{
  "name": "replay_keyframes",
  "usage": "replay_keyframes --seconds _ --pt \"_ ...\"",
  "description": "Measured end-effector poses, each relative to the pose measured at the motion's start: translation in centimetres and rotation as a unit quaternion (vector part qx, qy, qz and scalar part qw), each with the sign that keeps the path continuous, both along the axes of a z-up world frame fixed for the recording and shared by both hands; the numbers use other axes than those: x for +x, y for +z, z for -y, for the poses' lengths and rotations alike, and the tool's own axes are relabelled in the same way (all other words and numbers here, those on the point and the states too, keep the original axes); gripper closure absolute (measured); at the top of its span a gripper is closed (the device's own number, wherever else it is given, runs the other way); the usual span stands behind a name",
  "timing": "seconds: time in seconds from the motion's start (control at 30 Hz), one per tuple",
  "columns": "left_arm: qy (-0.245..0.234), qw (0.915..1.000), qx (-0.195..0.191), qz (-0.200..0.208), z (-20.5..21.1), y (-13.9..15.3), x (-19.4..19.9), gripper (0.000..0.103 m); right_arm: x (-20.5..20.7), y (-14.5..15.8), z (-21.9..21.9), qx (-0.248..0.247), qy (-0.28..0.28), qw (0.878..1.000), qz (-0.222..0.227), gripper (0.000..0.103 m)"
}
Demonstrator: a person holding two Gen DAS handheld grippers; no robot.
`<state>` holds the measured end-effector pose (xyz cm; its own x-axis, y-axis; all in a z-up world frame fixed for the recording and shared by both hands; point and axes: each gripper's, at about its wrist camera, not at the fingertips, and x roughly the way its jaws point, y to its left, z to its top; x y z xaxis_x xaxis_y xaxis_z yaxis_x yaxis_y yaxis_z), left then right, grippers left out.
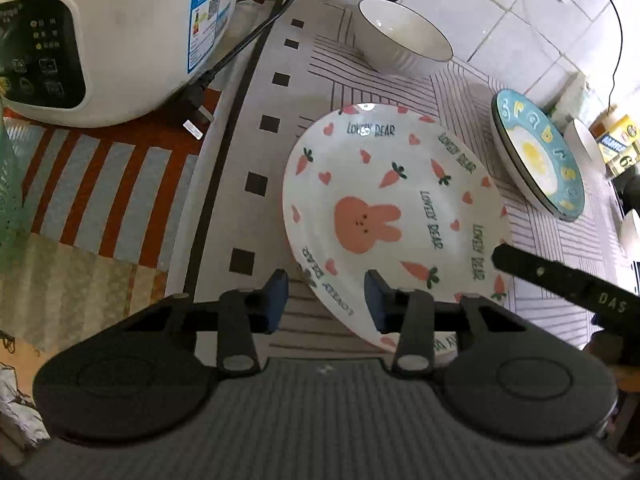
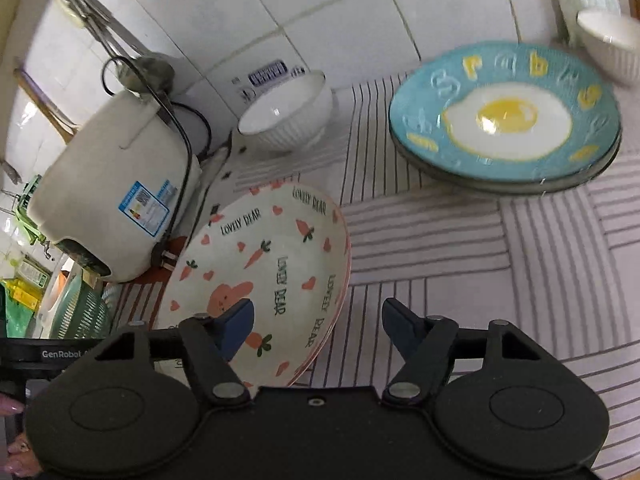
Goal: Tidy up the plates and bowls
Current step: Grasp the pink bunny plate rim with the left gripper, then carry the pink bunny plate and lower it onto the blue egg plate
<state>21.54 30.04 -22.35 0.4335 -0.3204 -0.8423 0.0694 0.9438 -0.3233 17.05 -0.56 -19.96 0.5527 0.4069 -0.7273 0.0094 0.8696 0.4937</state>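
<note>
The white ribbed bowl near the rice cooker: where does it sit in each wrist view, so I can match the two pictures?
Left wrist: the white ribbed bowl is at top centre, beyond the rabbit plate, against the tiled wall.
Right wrist: it is upper centre-left, between the rice cooker and the blue egg plate.
Shared landmark: the rabbit plate lies in front of it in both.
</note>
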Motion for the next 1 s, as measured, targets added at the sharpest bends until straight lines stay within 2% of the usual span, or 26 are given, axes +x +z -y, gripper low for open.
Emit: replay_keyframes --seconds 0.1,0.17,0.2,0.23,0.3,0.37,0.47,0.6,0.77,1.0 --pt "0.000 1.0000 0.007 0.001 -0.1 -0.3 0.5 0.070 0.7 -0.7 -0.2 0.010 0.002 1.000 -0.006 0.035" --pt "0.000 1.0000 0.005 -0.003 -0.3 -0.4 0.8 0.082 1.0 -0.9 -0.4 0.013 0.006 1.000 -0.008 0.047" --pt "-0.001 1.0000 0.002 -0.005 -0.4 -0.5 1.0 0.084 1.1 -1.0 -0.5 0.011 0.010 1.000 -0.007 0.051" --pt "-0.003 1.0000 0.004 -0.005 -0.3 -0.5 1.1 0.086 1.3 -1.0 -0.7 0.008 0.013 1.000 -0.006 0.059" --pt "-0.012 0.9998 0.013 -0.002 -0.3 -0.5 1.1 0.089 1.5 -1.2 -0.9 -0.006 0.012 1.000 -0.011 0.067" --pt "-0.007 0.9999 0.011 -0.006 -0.3 -0.5 1.1 0.089 1.4 -1.4 -0.9 -0.019 0.010 1.000 -0.017 0.084" --pt "0.027 0.9994 0.003 -0.019 -0.4 -0.8 1.4 0.089 0.9 -1.5 -1.4 -0.037 0.008 0.999 -0.006 0.083" --pt "0.060 0.9975 -0.022 -0.031 -0.7 -1.5 1.7 0.090 1.3 -1.7 -1.0 -0.030 0.008 0.999 -0.010 0.083" --pt "0.049 0.9983 0.004 -0.031 0.0 -1.2 1.8 0.088 1.3 -1.1 -1.6 -0.051 0.035 0.998 -0.008 0.082" --pt "0.004 0.9997 0.022 -0.005 0.4 1.6 0.5 0.085 -0.2 1.9 -0.7 -0.038 0.057 0.997 0.024 0.081"
